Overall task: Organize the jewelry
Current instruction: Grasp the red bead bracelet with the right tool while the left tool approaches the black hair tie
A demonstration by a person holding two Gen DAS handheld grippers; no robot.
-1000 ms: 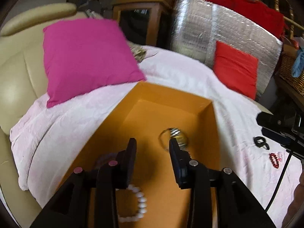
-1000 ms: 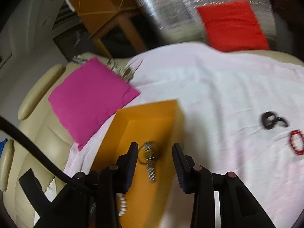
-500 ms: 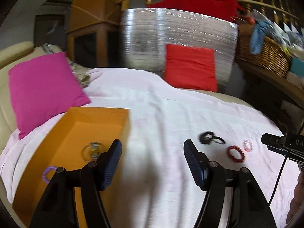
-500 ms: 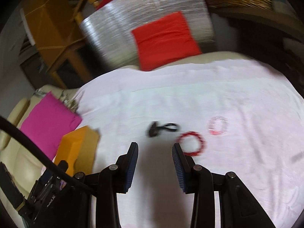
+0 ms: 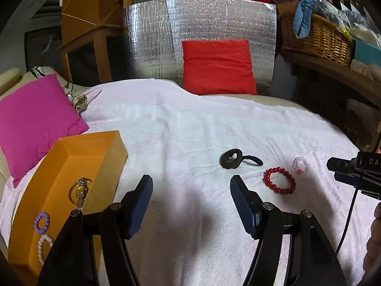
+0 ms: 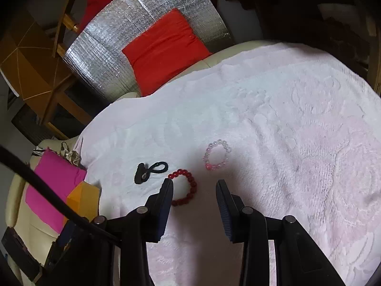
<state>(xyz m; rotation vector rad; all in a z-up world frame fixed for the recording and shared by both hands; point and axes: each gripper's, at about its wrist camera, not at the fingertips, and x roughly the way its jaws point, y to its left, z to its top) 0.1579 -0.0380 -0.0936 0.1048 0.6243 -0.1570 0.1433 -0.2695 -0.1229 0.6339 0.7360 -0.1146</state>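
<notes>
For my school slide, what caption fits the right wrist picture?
Open right gripper above the red bead bracelet on the pink blanket, beside a pale pink bracelet.

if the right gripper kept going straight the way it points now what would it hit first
Most likely the red bead bracelet, lying just ahead of the right gripper by its left fingertip, or the pale pink blanket beside it. The jaws are open and empty; depth is uncertain.

Both tongs, left (image 5: 191,199) and right (image 6: 194,196), angle downward, gaping, empty
</notes>
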